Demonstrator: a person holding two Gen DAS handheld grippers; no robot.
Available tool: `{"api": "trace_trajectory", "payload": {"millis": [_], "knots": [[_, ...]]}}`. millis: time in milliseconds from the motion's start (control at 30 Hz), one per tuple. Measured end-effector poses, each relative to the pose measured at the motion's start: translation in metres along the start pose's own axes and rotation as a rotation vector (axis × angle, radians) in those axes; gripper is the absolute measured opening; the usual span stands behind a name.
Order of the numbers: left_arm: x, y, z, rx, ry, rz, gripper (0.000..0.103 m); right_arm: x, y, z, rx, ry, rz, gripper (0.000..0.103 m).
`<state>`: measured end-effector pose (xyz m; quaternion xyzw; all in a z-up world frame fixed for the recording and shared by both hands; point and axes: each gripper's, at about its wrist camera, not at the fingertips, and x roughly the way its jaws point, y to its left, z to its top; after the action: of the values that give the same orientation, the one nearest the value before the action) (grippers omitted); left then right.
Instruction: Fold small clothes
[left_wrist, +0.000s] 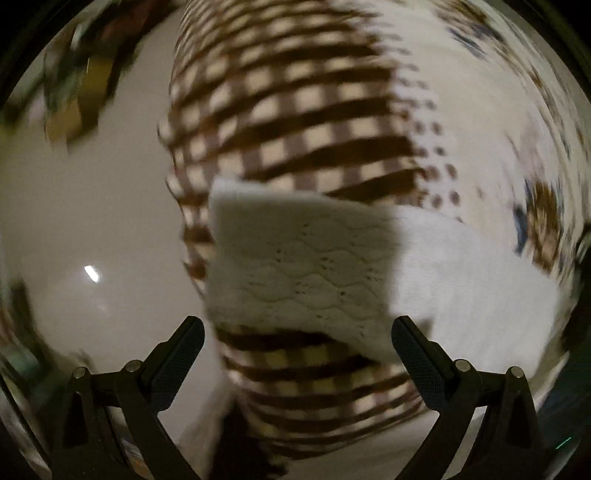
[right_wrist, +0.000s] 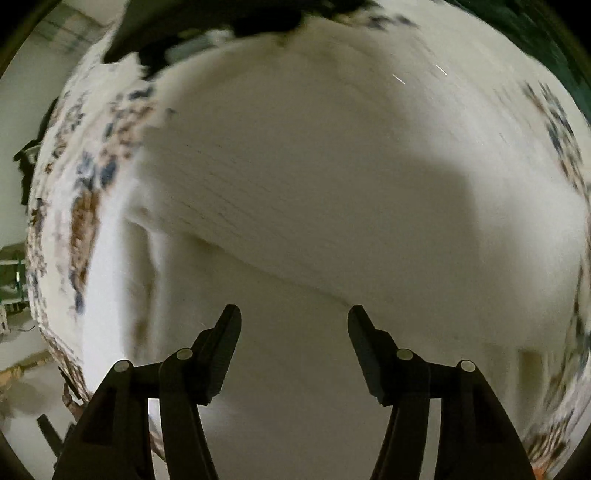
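Observation:
A brown-and-cream checked garment (left_wrist: 295, 110) runs through the blurred left wrist view from top to bottom. A white lace-knit piece (left_wrist: 306, 269) lies across its middle. My left gripper (left_wrist: 297, 332) points down over both with its jaws wide apart and nothing pinched between the fingers (left_wrist: 184, 347). In the right wrist view a white ribbed cloth (right_wrist: 314, 177) fills the middle, with a fold edge (right_wrist: 258, 258) running across it. My right gripper (right_wrist: 293, 314) hangs over this cloth, open, with nothing between its fingers.
A cover printed with blue and brown flowers (right_wrist: 85, 192) lies under the clothes and shows again at the right (left_wrist: 543, 221). A smooth pale surface (left_wrist: 92, 206) spreads left of the checked garment. Blurred clutter (left_wrist: 81, 85) sits at the top left. Floor (right_wrist: 22, 387) shows beyond the cover's left edge.

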<state>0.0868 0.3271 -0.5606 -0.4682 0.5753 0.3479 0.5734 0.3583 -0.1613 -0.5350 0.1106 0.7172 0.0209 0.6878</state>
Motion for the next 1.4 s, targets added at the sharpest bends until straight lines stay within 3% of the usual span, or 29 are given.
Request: {"api": "trace_trajectory", "payload": {"millis": [67,133,167,233,300,667,867,1000,1167,1300,1400], "knots": [[0.015,0.006,0.006,-0.082,0.015,-0.068,0.093,0.004,-0.010,-0.011,0.024,0.016,0.002,0.062],[0.024,0.013,0.012,-0.162,0.007,-0.106,0.064,0.003,-0.015,-0.017,0.034,0.019,0.006,0.062],[0.027,0.017,0.016,-0.203,-0.008,-0.126,0.057,0.003,-0.015,-0.019,0.032,0.017,0.005,0.062],[0.022,0.022,0.021,-0.233,-0.050,-0.131,0.024,0.002,-0.015,-0.023,0.022,0.006,-0.013,0.062],[0.014,0.024,0.025,-0.227,-0.091,-0.118,0.010,-0.002,-0.016,-0.023,0.014,-0.014,-0.043,0.062],[-0.043,0.007,0.019,-0.119,-0.244,-0.102,0.004,-0.033,-0.019,-0.019,0.011,-0.074,-0.040,0.062],[-0.097,-0.080,0.000,0.230,-0.415,-0.098,0.003,-0.041,-0.043,-0.016,0.068,-0.089,-0.039,0.062],[-0.114,-0.167,-0.024,0.457,-0.460,-0.159,0.003,-0.048,-0.068,-0.016,0.126,-0.115,-0.028,0.062],[-0.102,-0.298,-0.106,0.775,-0.385,-0.302,0.003,-0.060,-0.107,-0.020,0.203,-0.145,-0.021,0.062],[-0.088,-0.385,-0.216,1.043,-0.292,-0.406,0.003,-0.068,-0.148,-0.027,0.284,-0.168,-0.033,0.062],[-0.076,-0.427,-0.297,1.201,-0.225,-0.458,0.003,-0.073,-0.187,-0.037,0.340,-0.176,-0.052,0.062]]}}
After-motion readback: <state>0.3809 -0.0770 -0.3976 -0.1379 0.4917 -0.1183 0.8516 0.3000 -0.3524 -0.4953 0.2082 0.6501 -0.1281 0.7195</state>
